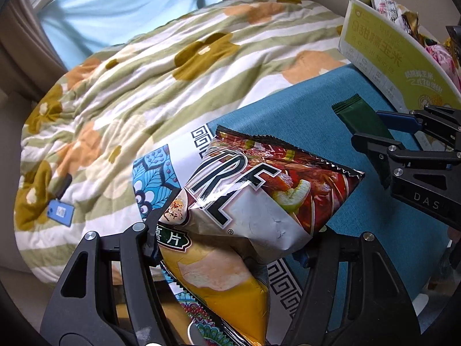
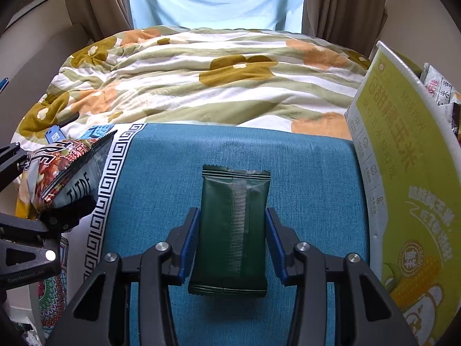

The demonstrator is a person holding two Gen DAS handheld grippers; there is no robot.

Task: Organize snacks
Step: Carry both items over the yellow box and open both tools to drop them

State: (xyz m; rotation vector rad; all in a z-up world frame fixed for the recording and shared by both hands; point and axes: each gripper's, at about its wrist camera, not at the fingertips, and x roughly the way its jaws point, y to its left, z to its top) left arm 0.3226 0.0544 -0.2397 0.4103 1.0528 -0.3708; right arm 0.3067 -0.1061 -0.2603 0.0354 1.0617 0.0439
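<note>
Your right tool [image 2: 232, 245] is clamped on the green packet [image 2: 234, 230], your left tool [image 1: 230, 248] on the chip bag [image 1: 259, 196]; the yellow box [image 2: 403, 173] beside them likely takes both.

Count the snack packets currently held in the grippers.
2. A chip bag is in the left hand-held gripper; a dark green packet is in the right hand-held gripper. The box's snacks aren't counted.

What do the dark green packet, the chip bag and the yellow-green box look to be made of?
Dark green packet: matte plastic or foil film, with crimped zigzag ends and a ribbed back seam.
Chip bag: glossy printed film; it creases sharply, catches the light and has serrated edges.
Yellow-green box: printed cardboard, judging by its stiff flat wall and pale cut edge; possibly lightly coated.
</note>
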